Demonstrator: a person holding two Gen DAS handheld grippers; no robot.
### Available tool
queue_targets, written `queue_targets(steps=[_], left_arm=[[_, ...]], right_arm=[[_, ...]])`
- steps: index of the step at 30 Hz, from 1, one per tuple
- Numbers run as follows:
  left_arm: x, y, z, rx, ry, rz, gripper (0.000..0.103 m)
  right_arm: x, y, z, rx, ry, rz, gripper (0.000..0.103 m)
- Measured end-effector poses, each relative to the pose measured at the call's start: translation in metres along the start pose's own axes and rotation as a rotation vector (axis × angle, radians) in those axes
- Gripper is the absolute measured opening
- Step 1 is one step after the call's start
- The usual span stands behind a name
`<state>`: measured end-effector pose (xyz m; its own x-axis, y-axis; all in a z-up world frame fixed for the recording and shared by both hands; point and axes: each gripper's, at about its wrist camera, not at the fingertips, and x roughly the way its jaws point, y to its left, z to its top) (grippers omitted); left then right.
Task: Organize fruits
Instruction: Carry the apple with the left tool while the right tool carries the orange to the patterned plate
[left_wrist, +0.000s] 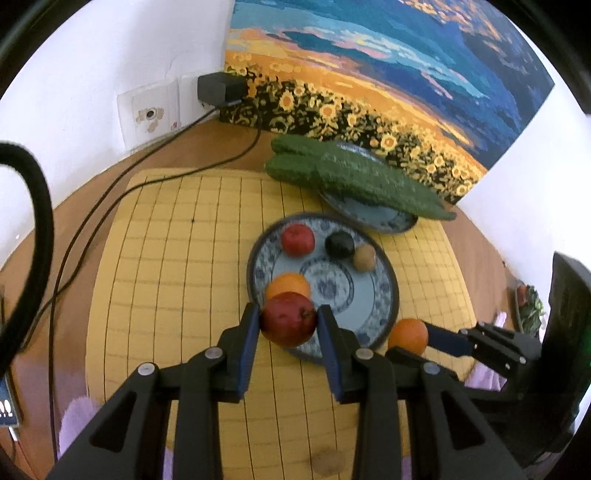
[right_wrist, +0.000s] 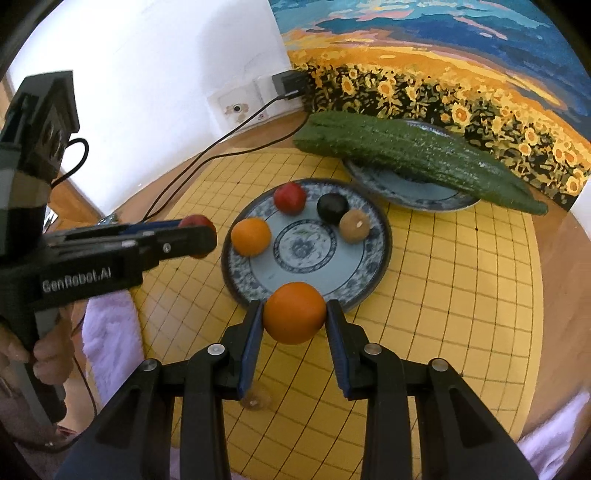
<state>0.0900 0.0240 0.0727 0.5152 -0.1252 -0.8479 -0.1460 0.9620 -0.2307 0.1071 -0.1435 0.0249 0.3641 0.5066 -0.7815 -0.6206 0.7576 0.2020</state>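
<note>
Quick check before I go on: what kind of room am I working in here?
Probably a home room, not a lab or kitchen counter: a wooden table with a yellow Go board on it, a sunflower painting leaning against the white wall, and patterned china plates.

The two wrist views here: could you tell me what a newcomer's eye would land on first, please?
First, the fruit in each grip: the left gripper clamps a dark red apple, the right gripper an orange, both at the near rim of the blue patterned plate. That plate sits on a yellow gridded board and carries four small fruits. Behind it, big green cucumbers overhang a second plate, before a vivid sunflower painting.
</note>
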Motion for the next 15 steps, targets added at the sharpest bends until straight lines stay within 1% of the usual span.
queue_targets(steps=[6,15], left_arm=[[0.013,0.001,0.019,-0.006,-0.002,-0.008,0.033],[0.036,-0.007,0.03,0.008,0.019,-0.005,0.033]], right_arm=[[0.006,-0.005,0.009,0.0,-0.01,-0.025,0.035],[0.021,-0.011,0.017,0.016,-0.01,-0.037,0.035]])
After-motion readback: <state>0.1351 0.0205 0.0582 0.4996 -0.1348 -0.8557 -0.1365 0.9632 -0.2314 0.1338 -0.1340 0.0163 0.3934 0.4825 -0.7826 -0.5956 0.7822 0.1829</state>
